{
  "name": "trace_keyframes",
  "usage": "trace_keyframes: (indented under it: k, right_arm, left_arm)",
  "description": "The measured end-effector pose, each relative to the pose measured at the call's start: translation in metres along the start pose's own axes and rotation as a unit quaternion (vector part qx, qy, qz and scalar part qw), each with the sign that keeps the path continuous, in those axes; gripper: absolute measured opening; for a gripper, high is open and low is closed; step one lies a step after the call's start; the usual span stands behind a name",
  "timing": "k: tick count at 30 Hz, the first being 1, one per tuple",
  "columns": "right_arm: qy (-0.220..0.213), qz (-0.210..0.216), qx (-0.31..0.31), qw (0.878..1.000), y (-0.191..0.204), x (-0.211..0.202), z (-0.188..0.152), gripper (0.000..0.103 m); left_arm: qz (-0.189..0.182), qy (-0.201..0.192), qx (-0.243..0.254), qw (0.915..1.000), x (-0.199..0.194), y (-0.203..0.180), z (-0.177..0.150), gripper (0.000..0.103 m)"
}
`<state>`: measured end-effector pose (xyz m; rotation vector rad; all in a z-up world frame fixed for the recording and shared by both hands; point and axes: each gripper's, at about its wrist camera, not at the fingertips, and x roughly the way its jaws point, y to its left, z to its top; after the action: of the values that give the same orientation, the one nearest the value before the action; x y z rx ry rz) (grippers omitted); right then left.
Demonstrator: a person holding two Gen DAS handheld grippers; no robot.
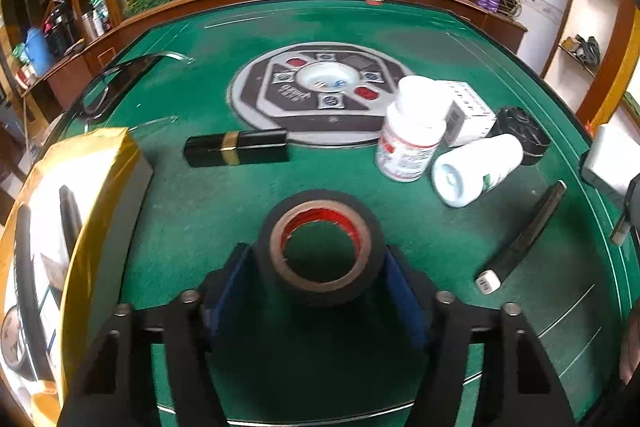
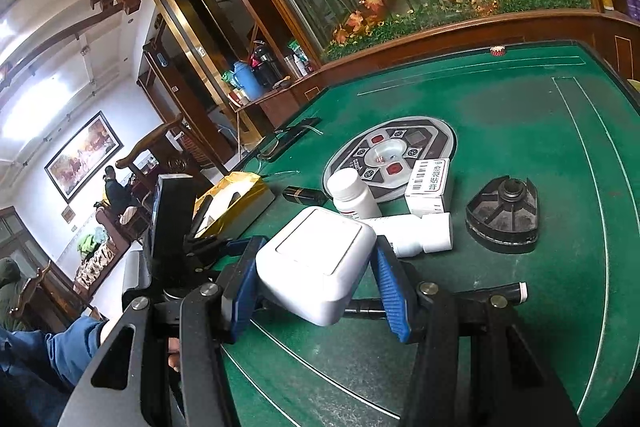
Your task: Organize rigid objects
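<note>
Black tape roll (image 1: 320, 251) flat on the green desk (image 1: 400, 203), between the left tool's (image 1: 320, 291) blue pads, both touching its sides, white switch box (image 2: 316, 263) pinched in the right tool (image 2: 316, 291), raised off the desk.

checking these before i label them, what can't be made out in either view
- Left wrist view: the black tape roll sits between the blue pads; blur hides whether they press on it.
- Left wrist view: the gold-edged box is cut off by the left edge.
- Right wrist view: the black pen-like stick is mostly hidden behind the right gripper and its white switch plate.
- Bottle labels are too blurred to read.
</note>
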<state>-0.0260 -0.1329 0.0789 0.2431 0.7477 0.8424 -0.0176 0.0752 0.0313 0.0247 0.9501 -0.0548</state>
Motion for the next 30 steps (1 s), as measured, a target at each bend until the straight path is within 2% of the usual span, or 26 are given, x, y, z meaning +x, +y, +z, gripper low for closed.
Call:
trace_keyframes:
  k: [5, 9, 15, 23, 30]
  right_arm:
    - [0.0, -0.001, -0.001, 1.0, 0.0, 0.0, 0.0, 0.052]
    - [0.001, -0.002, -0.001, 1.0, -0.001, 0.001, 0.0, 0.052]
    - [0.001, -0.003, -0.002, 1.0, -0.002, 0.001, 0.0, 0.052]
    - [0.005, -0.011, -0.009, 1.0, -0.003, 0.002, -0.001, 0.052]
    - [0.026, -0.02, -0.005, 0.999, 0.004, 0.019, 0.001, 0.052]
  left_arm:
    - [-0.013, -0.002, 0.005, 0.9999, 0.001, 0.0, 0.001, 0.066]
    - [-0.041, -0.003, -0.014, 0.999, -0.007, 0.008, -0.004, 0.066]
    - [-0.05, -0.017, -0.032, 0.9981, -0.021, 0.017, -0.011, 0.066]
    - [-0.067, -0.068, -0.049, 0.9942, -0.072, 0.032, -0.02, 0.066]
    - [-0.07, -0.12, -0.066, 0.9881, -0.123, 0.062, -0.028, 0.066]
